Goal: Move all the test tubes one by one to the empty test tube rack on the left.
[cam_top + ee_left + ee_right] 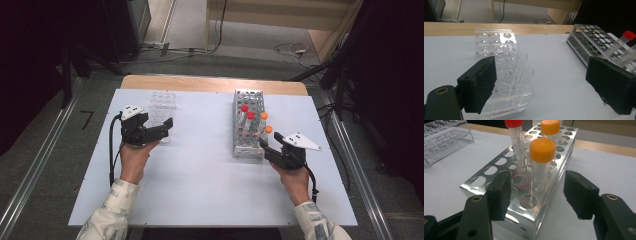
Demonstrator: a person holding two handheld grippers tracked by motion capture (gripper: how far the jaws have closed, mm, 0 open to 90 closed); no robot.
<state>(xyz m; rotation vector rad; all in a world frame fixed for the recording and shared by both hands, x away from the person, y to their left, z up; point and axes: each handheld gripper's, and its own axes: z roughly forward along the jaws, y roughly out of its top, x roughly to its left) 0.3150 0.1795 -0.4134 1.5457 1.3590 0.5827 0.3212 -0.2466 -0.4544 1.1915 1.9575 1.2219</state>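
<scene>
A metal tube rack [248, 145] stands right of the table's middle, holding two red-capped tubes [247, 112] and two orange-capped tubes [266, 123]. My right gripper [267, 145] is at the rack's near right corner. In the right gripper view its jaws [539, 195] stand open on either side of that corner of the rack [499, 162], and the nearest orange-capped tube [541, 167] rises just beyond them, untouched. A clear plastic rack [162, 107] sits at the left. My left gripper [165, 125] is open at its near end, where two uncapped glass tubes [522, 67] stand in the rack [506, 105].
The white table top [200, 170] spans the middle and front. A wooden edge [210, 82] runs along the back of the table. Cables lie on the floor behind [290, 50]. The metal rack [594, 37] lies to the right in the left gripper view.
</scene>
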